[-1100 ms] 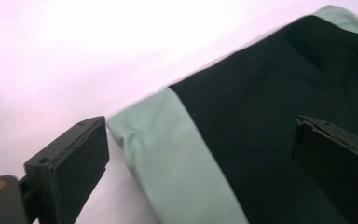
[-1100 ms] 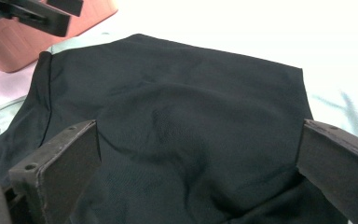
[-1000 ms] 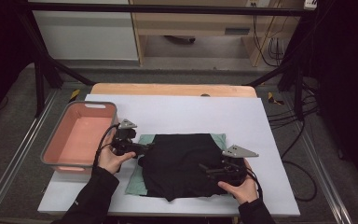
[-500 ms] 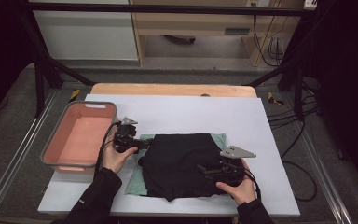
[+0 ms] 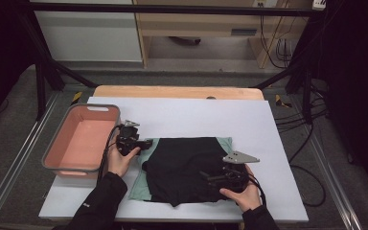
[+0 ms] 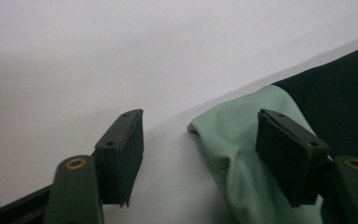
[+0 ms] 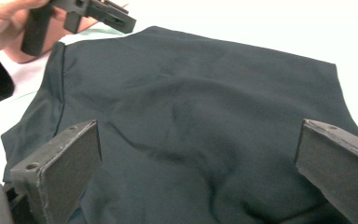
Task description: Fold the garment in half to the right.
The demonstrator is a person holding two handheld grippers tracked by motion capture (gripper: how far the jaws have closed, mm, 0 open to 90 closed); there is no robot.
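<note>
Surface: a white table top (image 5: 182,115) is seen from above, with a wooden strip (image 5: 177,92) along its far edge; a dark frame and grey floor lie around it.
Container: a pink bin (image 5: 57,160) with grey rim is set at the table's left edge; nothing is seen inside it.
Cloths: a black cloth (image 5: 184,165) is spread flat near the front middle of the table, on top of a mint-green cloth (image 5: 141,189) whose edges stick out at the left and at the far right corner.
Left gripper: the left gripper (image 5: 146,143) is held low in the left hand (image 5: 120,160), between the bin and the cloths, pointing right at the far-left corner of the pile.
Left jaws: wide apart in the left gripper view; the green cloth's bunched corner (image 6: 223,140) lies between the pads, near the right-hand one; contact cannot be told.
Right gripper: the right gripper (image 5: 206,176) is held in the right hand (image 5: 242,194) at the front right of the black cloth, pointing left across it, with the grey plate (image 5: 239,157) on top.
Right jaws: spread wide in the right gripper view, low over the black cloth (image 7: 205,121), nothing pinched.
Surroundings: cables (image 5: 311,172) trail off the right side of the table; the far half of the white top is bare.
Obstruction: the bin is just beside the left hand.
</note>
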